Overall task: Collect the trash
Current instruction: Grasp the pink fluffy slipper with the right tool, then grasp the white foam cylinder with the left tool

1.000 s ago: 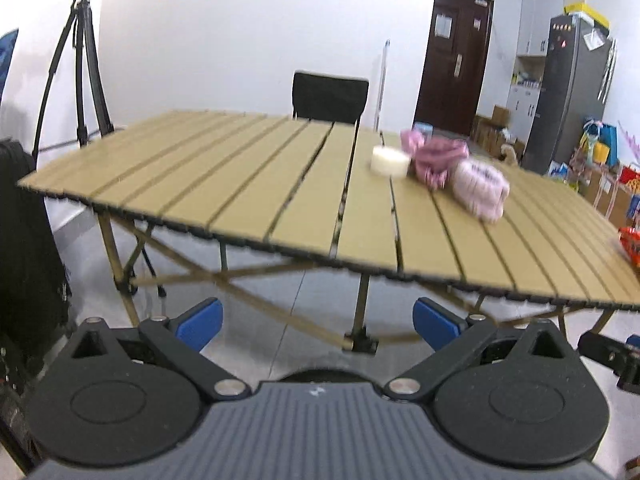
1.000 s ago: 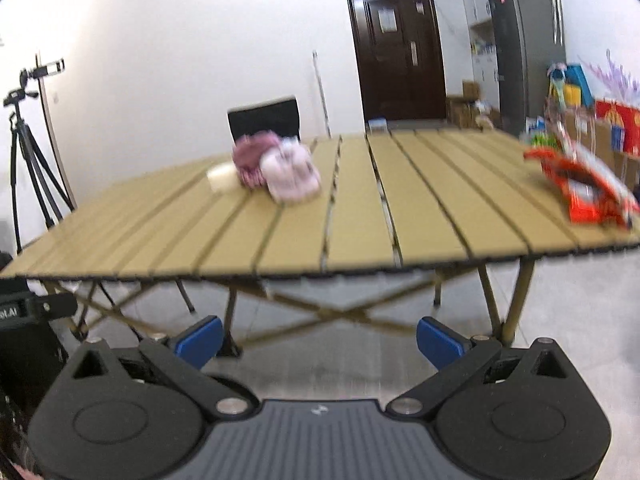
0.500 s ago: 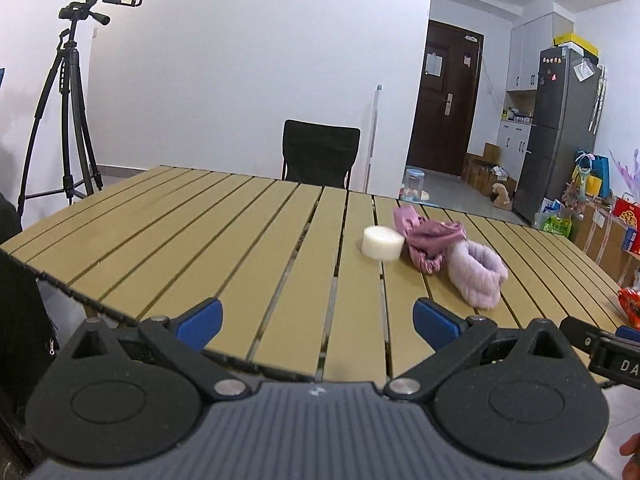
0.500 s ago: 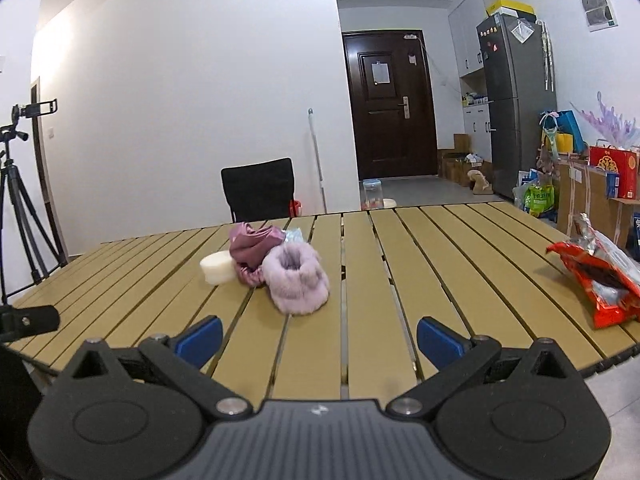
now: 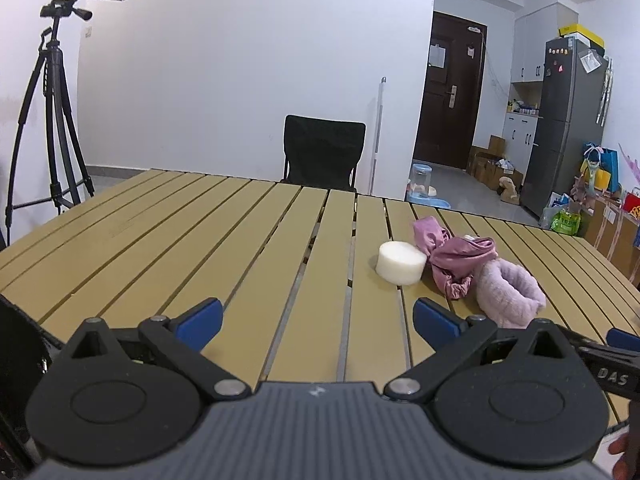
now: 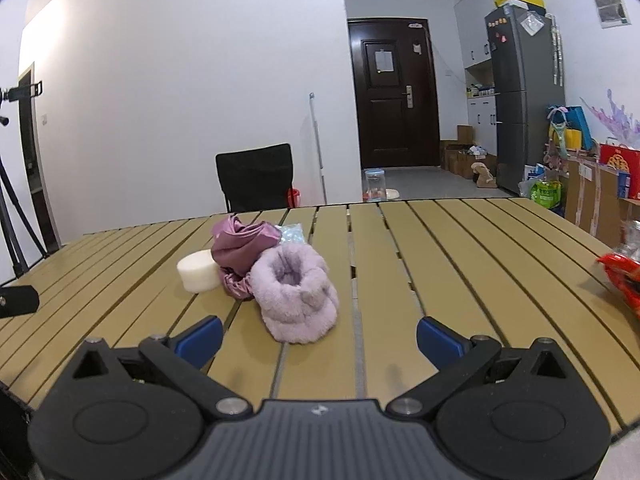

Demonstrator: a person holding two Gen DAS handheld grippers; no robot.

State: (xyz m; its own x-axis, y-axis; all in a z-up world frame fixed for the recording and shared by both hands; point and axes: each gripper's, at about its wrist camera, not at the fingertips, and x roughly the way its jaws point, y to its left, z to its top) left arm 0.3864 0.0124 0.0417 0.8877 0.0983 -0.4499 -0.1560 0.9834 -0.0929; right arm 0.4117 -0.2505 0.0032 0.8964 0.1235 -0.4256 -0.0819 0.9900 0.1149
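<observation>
At the far right edge of the right wrist view, about mid-height, lies the red wrapper (image 6: 624, 280), the clearest piece of trash on the bench (image 6: 460, 264). It sits well off to the right of your right gripper (image 6: 319, 338), whose fingers stand wide apart with nothing between them. Only part of the wrapper shows, so you cannot tell its long axis yet. Your left gripper (image 5: 316, 316) is just as wide open and empty, and the wrapper does not show in its view at all; your right hand is judged the nearer one.

Straight ahead of the right fingers, centre of frame, sits the fluffy slipper (image 6: 296, 300), touching the satin cloth (image 6: 244, 248) behind it, with the foam puck (image 6: 199, 271) just beside the cloth on the left. A bit of clear crinkled film (image 6: 291, 233) peeks out behind the cloth, possibly trash too. For the wrapper, you probably need to swing right before reaching.
</observation>
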